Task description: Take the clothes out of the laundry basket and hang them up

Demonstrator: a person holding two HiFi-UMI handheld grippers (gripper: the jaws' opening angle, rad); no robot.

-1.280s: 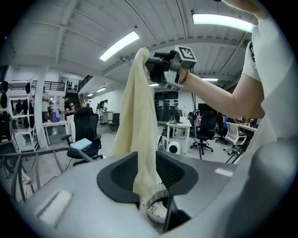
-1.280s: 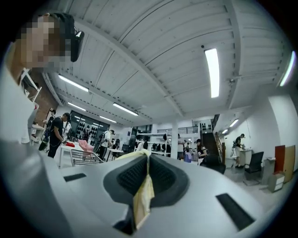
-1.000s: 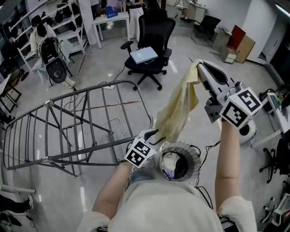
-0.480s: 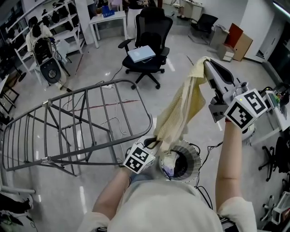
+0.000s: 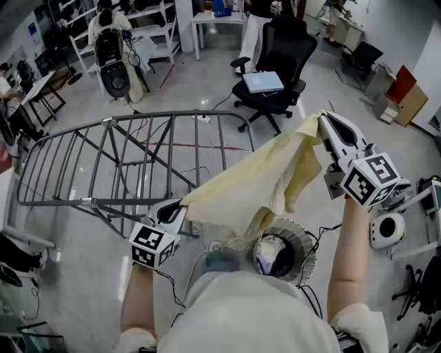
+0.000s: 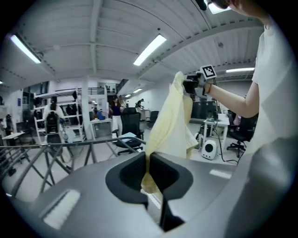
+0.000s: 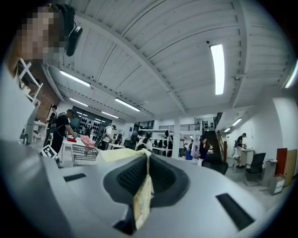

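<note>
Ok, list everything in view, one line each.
cloth: one, pale yellow, stretched between both tongs
rack: one, grey, on the floor front left
basket: one, white, at the person's feet, clothes inside
chair: one, black, beyond the rack
flat box: one, pale blue, on the chair seat
round device: one, white, floor at right
left tongs: one, grey, shut on the cloth's lower end
right tongs: one, grey, shut on its upper end

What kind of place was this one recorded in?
Probably an open office or lab, not a home: black office chair, metal shelving stacked with gear, white desk on a polished floor.
</note>
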